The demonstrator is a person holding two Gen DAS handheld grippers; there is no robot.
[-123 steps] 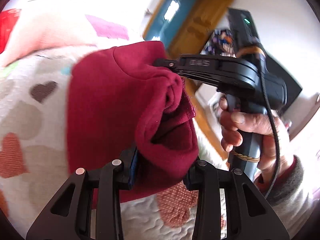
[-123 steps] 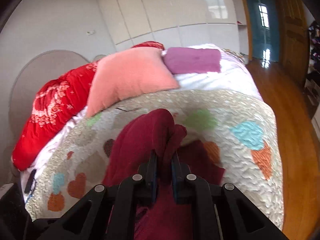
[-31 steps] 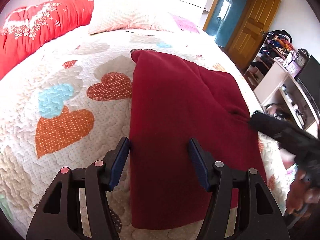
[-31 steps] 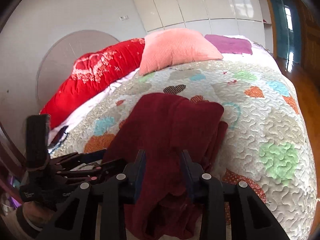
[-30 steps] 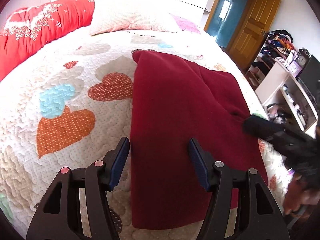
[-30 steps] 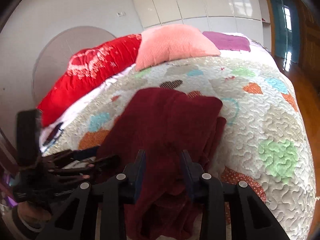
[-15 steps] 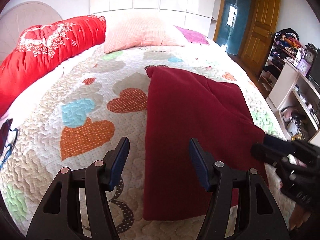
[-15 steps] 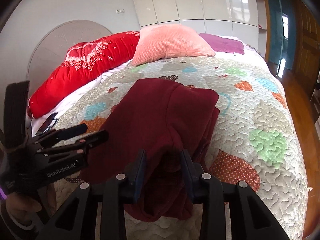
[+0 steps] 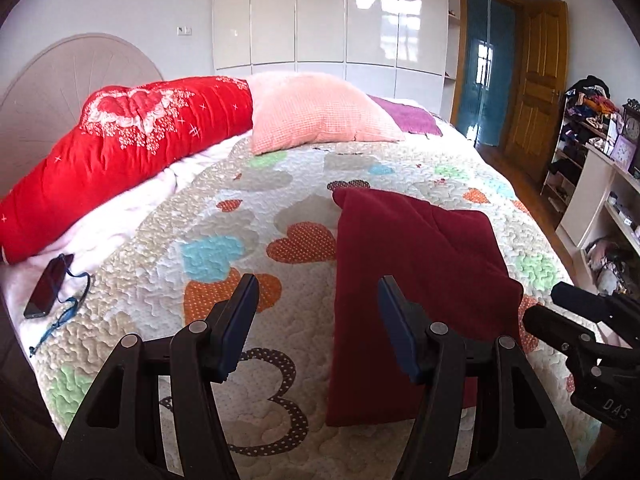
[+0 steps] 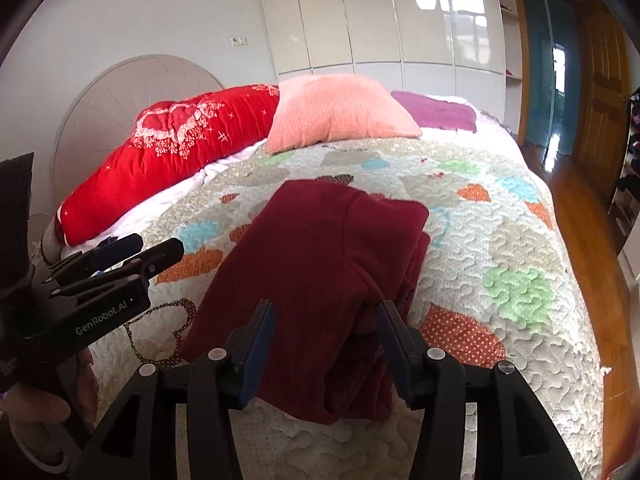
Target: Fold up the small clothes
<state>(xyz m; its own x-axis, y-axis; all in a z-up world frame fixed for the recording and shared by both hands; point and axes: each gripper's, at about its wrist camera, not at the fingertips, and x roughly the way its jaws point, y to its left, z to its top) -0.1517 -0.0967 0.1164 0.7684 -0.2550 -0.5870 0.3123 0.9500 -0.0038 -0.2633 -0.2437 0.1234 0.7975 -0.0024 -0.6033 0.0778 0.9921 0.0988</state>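
A dark red folded garment (image 9: 412, 276) lies flat on the heart-patterned quilt (image 9: 224, 232); it also shows in the right wrist view (image 10: 316, 268) with bunched layers at its near right edge. My left gripper (image 9: 316, 316) is open and empty, above the quilt just left of the garment's near edge. My right gripper (image 10: 326, 340) is open and empty, held over the garment's near end. The left gripper also appears in the right wrist view (image 10: 132, 256), and the right gripper appears at the right edge of the left wrist view (image 9: 568, 320).
A red bolster (image 9: 120, 148), a pink pillow (image 9: 316, 116) and a purple cloth (image 9: 404, 118) lie at the head of the bed. A phone with a blue cord (image 9: 48, 286) lies at the left edge. Shelves (image 9: 600, 184) and a wooden floor (image 10: 584, 208) are to the right.
Both grippers have let go of the garment and pulled back and up. The garment now lies folded flat on the quilt. The left gripper has shifted left, off the garment.
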